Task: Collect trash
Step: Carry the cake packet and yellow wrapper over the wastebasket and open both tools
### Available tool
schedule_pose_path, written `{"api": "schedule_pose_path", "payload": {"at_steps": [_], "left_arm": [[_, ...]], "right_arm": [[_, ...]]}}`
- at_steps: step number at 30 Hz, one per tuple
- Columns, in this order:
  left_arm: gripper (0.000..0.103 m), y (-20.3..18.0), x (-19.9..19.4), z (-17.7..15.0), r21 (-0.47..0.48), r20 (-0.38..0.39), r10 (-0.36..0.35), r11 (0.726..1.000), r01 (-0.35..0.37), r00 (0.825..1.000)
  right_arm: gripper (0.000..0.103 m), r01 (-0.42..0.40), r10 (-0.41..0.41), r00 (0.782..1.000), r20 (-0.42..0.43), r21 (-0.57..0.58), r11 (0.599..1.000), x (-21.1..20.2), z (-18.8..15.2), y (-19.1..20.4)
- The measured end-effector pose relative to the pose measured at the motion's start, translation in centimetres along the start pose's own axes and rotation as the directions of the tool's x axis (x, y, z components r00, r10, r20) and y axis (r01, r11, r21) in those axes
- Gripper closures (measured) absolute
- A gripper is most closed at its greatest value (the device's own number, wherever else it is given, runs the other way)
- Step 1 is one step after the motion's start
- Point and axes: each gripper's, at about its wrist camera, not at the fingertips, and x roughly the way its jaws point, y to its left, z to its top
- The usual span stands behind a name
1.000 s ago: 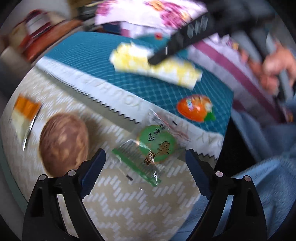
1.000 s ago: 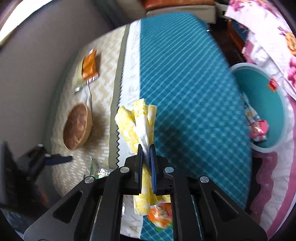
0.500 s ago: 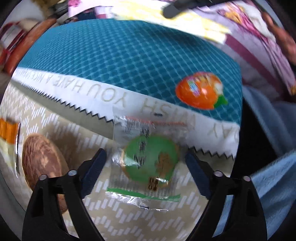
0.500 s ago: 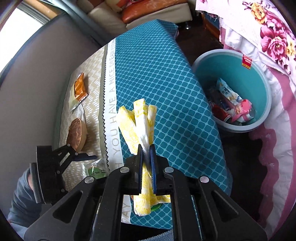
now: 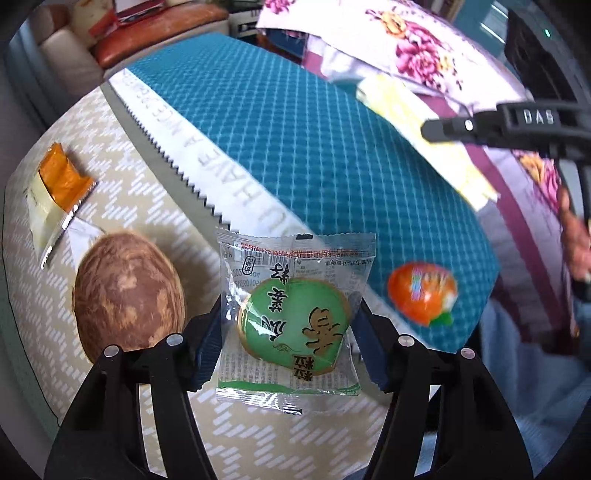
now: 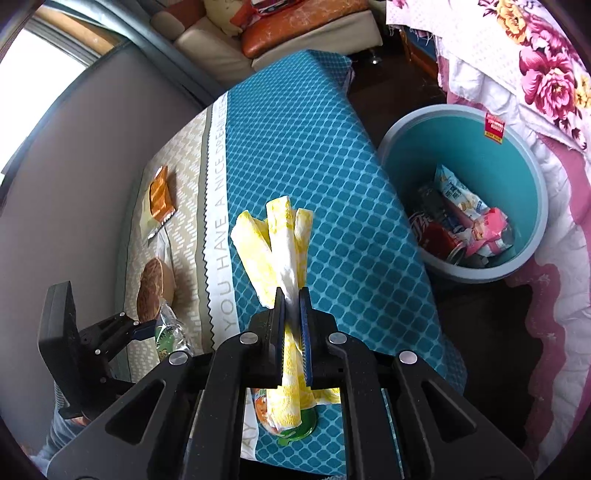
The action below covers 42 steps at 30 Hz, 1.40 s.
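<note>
My left gripper (image 5: 288, 343) is shut on a clear packet with a green round snack (image 5: 293, 326); the pads press both side edges and it sits lifted off the table. My right gripper (image 6: 291, 317) is shut on a yellow and white folded paper napkin (image 6: 275, 240), held above the teal tablecloth (image 6: 306, 147). A teal trash bucket (image 6: 524, 155) with several wrappers and a can stands on the floor to the right of the table. An orange jelly cup (image 5: 421, 291) lies near the table's edge. An orange wrapper (image 5: 61, 181) lies at the far left.
A brown round wooden object (image 5: 125, 291) sits on the beige part of the cloth, just left of my left gripper. A floral bedspread (image 6: 535, 74) lies beyond the bucket. A sofa (image 6: 295, 29) stands at the table's far end.
My left gripper closed in on the green snack packet and lifted it. My right gripper rose with the napkin and moved toward the bucket side.
</note>
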Motion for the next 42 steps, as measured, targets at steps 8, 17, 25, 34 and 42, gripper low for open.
{"api": "schedule_pose_path", "payload": {"at_steps": [8, 17, 25, 34, 42], "left_arm": [[0.038, -2.4, -0.3, 5.5, -0.037, 0.057, 0.018, 0.999, -0.016, 0.998], [0.038, -5.4, 0.2, 10.2, -0.041, 0.075, -0.015, 0.999, 0.018, 0.997], [0.038, -8.7, 3.0, 15.2, -0.007, 0.059, -0.037, 0.999, 0.038, 0.998], [0.038, -11.4, 5.6, 19.9, 0.021, 0.055, -0.056, 0.998, 0.054, 0.997], [0.038, -12.6, 8.3, 23.1, 0.014, 0.051, -0.089, 0.996, 0.088, 0.995]], "right_arm": [[0.096, -0.002, 0.0, 0.998, 0.063, 0.026, 1.0, -1.8, 1.7, -2.6], [0.096, -0.007, -0.008, 0.988, 0.156, 0.096, 0.995, -4.1, 3.6, -7.2], [0.096, 0.005, -0.035, 0.98, 0.196, 0.152, 0.988, -5.6, 4.7, -11.0], [0.096, 0.025, -0.072, 0.973, 0.22, 0.211, 0.977, -6.5, 6.1, -15.1], [0.095, 0.045, -0.107, 0.969, 0.225, 0.263, 0.964, -6.8, 6.6, -17.5]]}}
